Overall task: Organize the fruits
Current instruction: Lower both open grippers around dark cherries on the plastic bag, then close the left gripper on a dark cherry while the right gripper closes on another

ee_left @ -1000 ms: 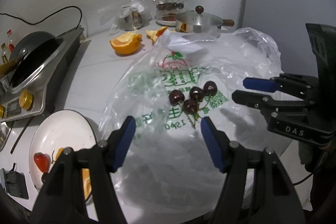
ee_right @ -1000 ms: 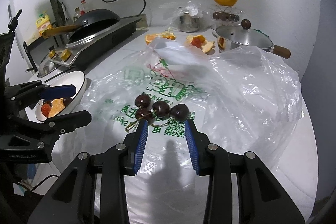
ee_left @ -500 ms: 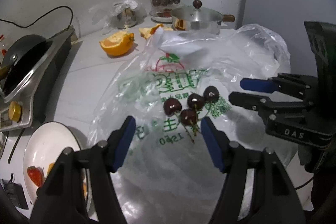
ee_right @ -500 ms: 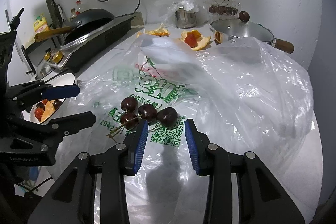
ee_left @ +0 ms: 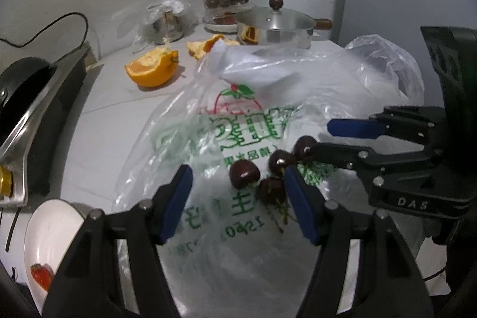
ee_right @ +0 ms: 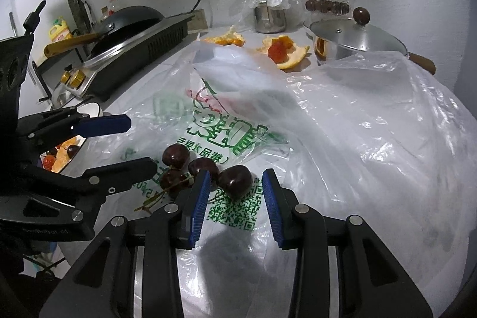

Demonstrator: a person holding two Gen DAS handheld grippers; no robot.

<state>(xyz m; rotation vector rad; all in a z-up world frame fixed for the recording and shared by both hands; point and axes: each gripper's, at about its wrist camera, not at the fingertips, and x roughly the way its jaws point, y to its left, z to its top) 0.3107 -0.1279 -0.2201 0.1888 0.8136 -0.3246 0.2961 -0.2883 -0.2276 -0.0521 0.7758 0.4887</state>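
A: On the counter?

B: Four dark red glossy cherries (ee_right: 190, 169) with green stems, clustered on a crumpled clear plastic bag with green printing (ee_right: 328, 124).

A: Grippers?

B: Right black gripper with blue pads (ee_right: 234, 198) low over the bag, jaws moderately apart, gripping nothing, bracketing the nearest cherry (ee_right: 235, 180). Left black gripper with blue pads (ee_left: 238, 200) opened wide, also empty, framing the cluster from the other side.

A: Step in hand?

B: Probably picking a single cherry for the white round plate holding fruit pieces (ee_left: 53, 225), near the bag's edge.

A: Next?

B: Likely closing gently on that one cherry: round, slippery, easily bruised. Neighbour touching, stems tangled, so possibly dragged along.
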